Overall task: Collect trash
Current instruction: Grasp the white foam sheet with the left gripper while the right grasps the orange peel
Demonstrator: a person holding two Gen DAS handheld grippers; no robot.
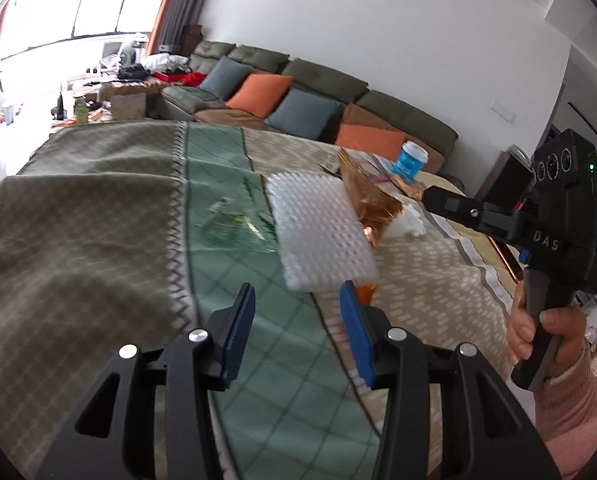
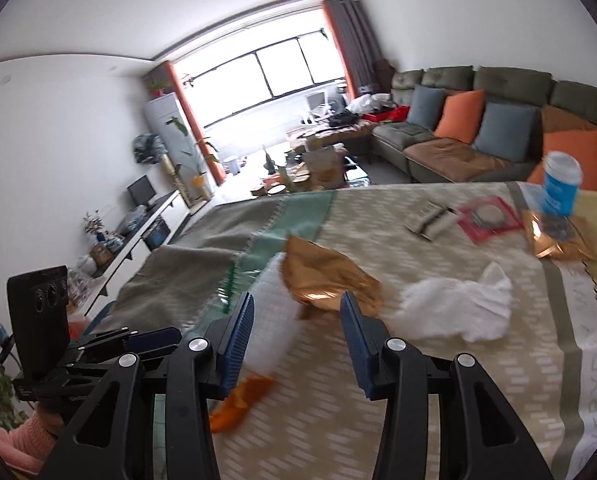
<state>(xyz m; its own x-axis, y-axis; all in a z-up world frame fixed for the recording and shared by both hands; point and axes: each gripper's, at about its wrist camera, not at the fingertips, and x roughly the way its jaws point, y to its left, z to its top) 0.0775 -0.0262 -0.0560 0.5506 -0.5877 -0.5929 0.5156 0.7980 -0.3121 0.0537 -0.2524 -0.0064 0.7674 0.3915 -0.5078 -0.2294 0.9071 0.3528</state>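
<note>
Left gripper [image 1: 297, 312]: fingers spread wide, nothing between them, poised above the cloth [image 1: 98, 208] just short of the foam.
Right gripper [image 2: 297, 326]: also wide apart and empty (in the left view its fingers are seen side-on, so the gap cannot be told there).
Orange scrap [image 2: 240, 404]: nearest, on the cloth under the foam's near end.
Foam [image 1: 318, 232]: white ribbed sheet, flat, long axis running away from the left gripper, tilted slightly leftward at its far end.
Gold wrapper [image 2: 326, 276]: crumpled, overlapping the foam's right edge.
Tissue [image 2: 458, 308]: right of the wrapper.
Cup [image 2: 560, 188]: upright, farthest.
Progress: seemingly just starting; all trash lies uncollected, no bin visible.
</note>
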